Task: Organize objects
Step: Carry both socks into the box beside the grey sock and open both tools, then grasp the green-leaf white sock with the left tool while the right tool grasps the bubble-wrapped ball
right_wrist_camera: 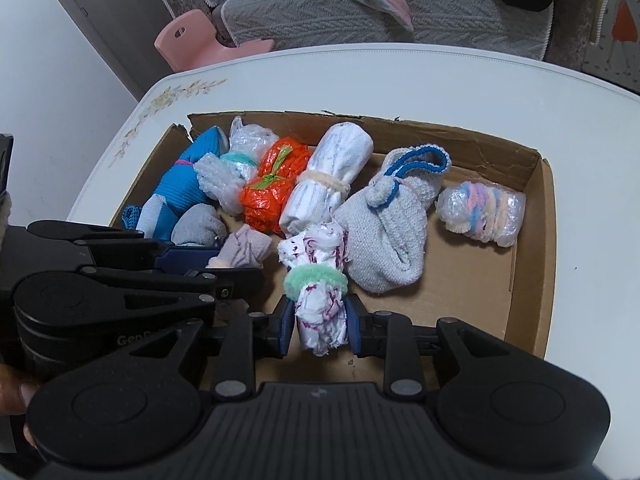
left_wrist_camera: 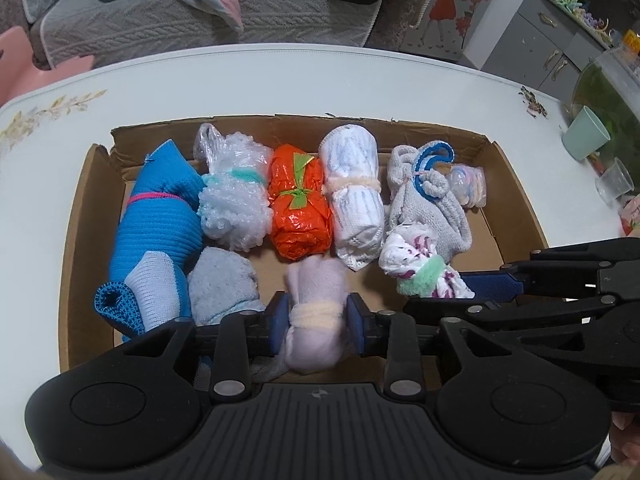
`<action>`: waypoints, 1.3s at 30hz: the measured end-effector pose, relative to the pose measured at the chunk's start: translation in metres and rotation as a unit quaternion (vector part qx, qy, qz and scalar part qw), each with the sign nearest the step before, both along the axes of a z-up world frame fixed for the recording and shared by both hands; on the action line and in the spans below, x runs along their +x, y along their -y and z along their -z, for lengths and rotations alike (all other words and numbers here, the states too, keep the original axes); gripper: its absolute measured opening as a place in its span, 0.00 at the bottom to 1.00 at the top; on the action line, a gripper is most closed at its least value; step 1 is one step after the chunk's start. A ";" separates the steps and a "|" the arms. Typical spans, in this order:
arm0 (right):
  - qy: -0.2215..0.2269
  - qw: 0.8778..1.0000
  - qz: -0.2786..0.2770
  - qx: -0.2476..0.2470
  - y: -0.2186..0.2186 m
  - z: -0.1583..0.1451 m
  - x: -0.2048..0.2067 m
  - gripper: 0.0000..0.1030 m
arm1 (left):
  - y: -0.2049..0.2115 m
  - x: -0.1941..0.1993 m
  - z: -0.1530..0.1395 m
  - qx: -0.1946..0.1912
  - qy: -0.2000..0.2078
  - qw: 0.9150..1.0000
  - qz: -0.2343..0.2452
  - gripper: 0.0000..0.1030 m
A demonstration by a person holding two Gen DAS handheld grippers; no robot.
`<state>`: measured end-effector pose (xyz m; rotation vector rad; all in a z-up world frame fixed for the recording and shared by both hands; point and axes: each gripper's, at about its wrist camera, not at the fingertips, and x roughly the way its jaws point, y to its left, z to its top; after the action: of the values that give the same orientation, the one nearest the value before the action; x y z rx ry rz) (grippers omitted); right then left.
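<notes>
A cardboard box [left_wrist_camera: 516, 196] [right_wrist_camera: 536, 208] on the white table holds several tied bundles. My left gripper [left_wrist_camera: 318, 326] is shut on a pale lilac cloth bundle [left_wrist_camera: 316, 280] with a cream band, at the box's near edge; this bundle shows in the right wrist view [right_wrist_camera: 242, 252] too. My right gripper [right_wrist_camera: 320, 326] is shut on a white and purple patterned bundle [right_wrist_camera: 320, 252] with a green band, also seen in the left wrist view [left_wrist_camera: 412, 264]. Behind lie a blue roll [left_wrist_camera: 160, 216], a bubble-wrap bundle [left_wrist_camera: 234, 200], an orange bundle [left_wrist_camera: 298, 204], a white roll [left_wrist_camera: 354, 192] and a grey knit pouch [right_wrist_camera: 384, 220].
A small wrapped pastel bundle [right_wrist_camera: 482, 214] lies at the box's right side. A green cup [left_wrist_camera: 586, 138] and a clear cup [left_wrist_camera: 614, 184] stand on the table [left_wrist_camera: 280, 80] to the right. A grey sofa [left_wrist_camera: 200, 16] and a pink stool [right_wrist_camera: 200, 40] are beyond the table.
</notes>
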<state>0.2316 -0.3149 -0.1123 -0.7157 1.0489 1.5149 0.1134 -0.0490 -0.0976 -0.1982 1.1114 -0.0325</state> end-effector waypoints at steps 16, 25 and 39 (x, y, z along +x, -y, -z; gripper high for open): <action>0.000 1.000 -0.010 -0.005 0.005 -0.005 0.003 0.29 | -0.001 -0.007 -0.008 -0.013 -0.008 1.000 -0.006 0.52; 0.003 1.000 -0.011 0.000 0.010 -0.013 0.007 0.34 | 0.004 -0.013 -0.019 -0.007 -0.011 1.000 -0.012 0.61; 0.009 1.000 -0.007 0.017 0.056 -0.039 0.003 0.48 | 0.013 -0.078 -0.081 0.003 0.017 1.000 0.025 0.84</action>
<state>0.2350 -0.3711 -0.0735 -0.7132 1.0052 1.5331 0.0358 -0.0624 -0.0169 -0.1637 1.0827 -0.0775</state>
